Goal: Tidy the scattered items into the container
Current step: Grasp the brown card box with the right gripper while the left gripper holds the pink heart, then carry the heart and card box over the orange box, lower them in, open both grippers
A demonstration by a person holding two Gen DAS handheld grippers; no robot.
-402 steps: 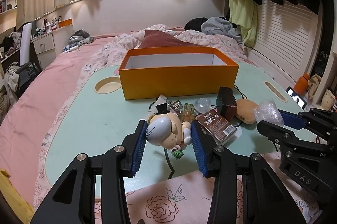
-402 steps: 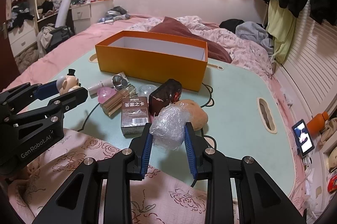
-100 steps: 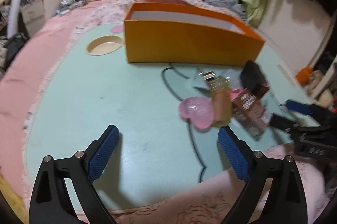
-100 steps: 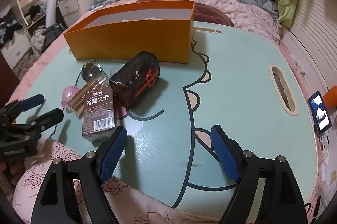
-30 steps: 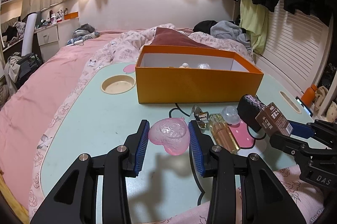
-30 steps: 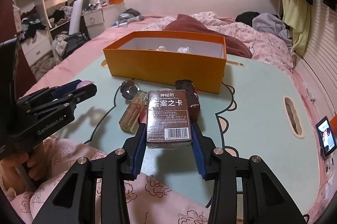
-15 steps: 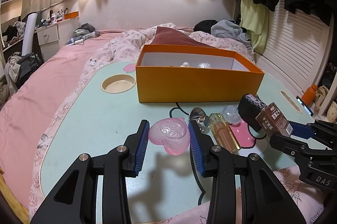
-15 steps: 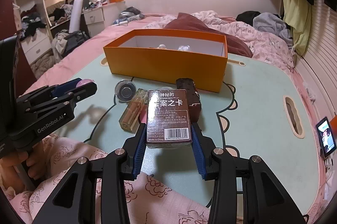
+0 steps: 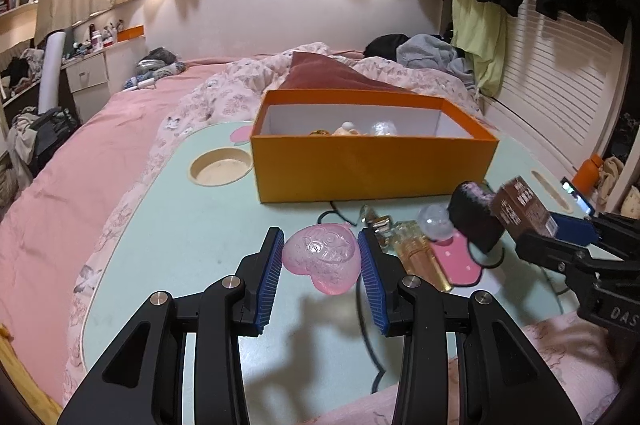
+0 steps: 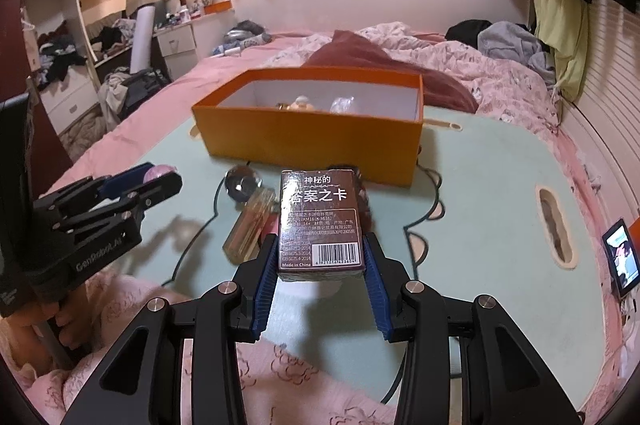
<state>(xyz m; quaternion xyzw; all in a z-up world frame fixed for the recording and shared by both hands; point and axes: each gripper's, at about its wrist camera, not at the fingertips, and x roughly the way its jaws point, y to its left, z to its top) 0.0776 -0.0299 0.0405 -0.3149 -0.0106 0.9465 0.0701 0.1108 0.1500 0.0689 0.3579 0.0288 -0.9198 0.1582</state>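
Observation:
My left gripper (image 9: 320,261) is shut on a pink translucent heart-shaped case (image 9: 322,257), held above the mint table. My right gripper (image 10: 318,275) is shut on a brown card box (image 10: 320,221) with white Chinese print, also lifted; it shows in the left wrist view (image 9: 522,207). The open orange box (image 9: 372,165) stands ahead of both, with a small figurine (image 10: 300,103) and a clear wrap (image 10: 342,103) inside. A perfume bottle (image 9: 418,253), a clear ball (image 9: 436,221), a dark pouch (image 9: 472,211) and a pink card (image 9: 458,259) lie on the table.
The mint table (image 9: 180,225) has a round cup recess (image 9: 220,167) at the left and a slot (image 10: 554,225) at the right. A black cable (image 9: 366,325) runs across it. A phone (image 10: 622,257) stands at the right edge. Bed and clutter lie behind.
Both grippers have kept their hold and risen slightly toward the orange box. Since 3.3 s ago the left took up the pink heart and the right the card box.

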